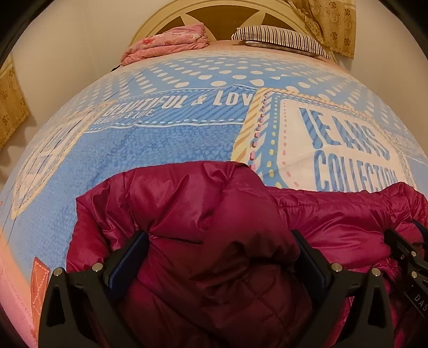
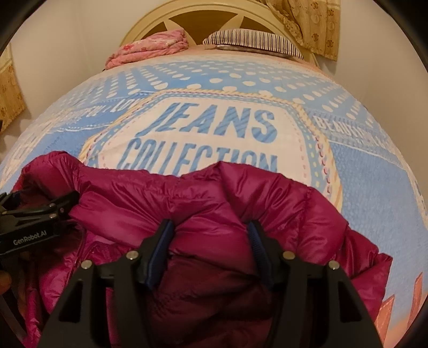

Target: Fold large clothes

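A magenta quilted puffer jacket lies bunched on the near part of the bed; it also shows in the right wrist view. My left gripper has its fingers wide apart with a thick fold of the jacket bulging between them; its pads press the fabric's sides. My right gripper likewise holds a puffy fold between its blue pads. The right gripper shows at the left wrist view's right edge; the left gripper shows at the right wrist view's left edge.
The bed carries a blue and white "JEANS COLLECTION" cover. A folded pink quilt and a striped pillow lie at the headboard. Patterned curtains hang at the right, a white wall at the left.
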`<action>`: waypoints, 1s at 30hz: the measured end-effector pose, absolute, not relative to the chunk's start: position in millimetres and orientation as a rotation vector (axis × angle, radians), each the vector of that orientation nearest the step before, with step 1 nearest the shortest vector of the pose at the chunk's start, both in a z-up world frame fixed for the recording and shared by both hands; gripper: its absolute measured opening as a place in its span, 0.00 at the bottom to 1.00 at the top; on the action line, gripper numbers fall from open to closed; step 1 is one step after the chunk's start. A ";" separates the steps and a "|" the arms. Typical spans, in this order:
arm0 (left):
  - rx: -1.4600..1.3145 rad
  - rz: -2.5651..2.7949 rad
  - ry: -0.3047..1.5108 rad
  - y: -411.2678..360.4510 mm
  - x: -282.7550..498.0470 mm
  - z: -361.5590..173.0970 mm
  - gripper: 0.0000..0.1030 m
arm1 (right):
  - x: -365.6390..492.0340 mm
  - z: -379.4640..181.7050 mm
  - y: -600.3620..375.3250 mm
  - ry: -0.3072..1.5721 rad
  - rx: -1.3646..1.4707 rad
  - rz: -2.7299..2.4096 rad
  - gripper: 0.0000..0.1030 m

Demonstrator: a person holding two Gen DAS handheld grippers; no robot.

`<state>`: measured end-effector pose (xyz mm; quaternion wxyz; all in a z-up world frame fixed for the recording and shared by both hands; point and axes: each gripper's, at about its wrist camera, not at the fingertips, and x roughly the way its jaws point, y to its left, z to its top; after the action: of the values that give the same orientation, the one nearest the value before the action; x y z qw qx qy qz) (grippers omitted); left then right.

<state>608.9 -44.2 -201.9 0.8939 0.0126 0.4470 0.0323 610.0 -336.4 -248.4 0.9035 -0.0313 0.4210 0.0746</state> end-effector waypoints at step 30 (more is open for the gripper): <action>0.039 0.080 0.920 -46.6 609.4 -203.7 0.99 | 612.1 -252.5 -327.7 0.873 -0.128 0.115 0.63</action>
<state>609.4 -46.6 -203.7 0.8952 0.0189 0.4436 0.0387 612.1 -327.7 -252.5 0.9027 -0.0619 0.4221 0.0555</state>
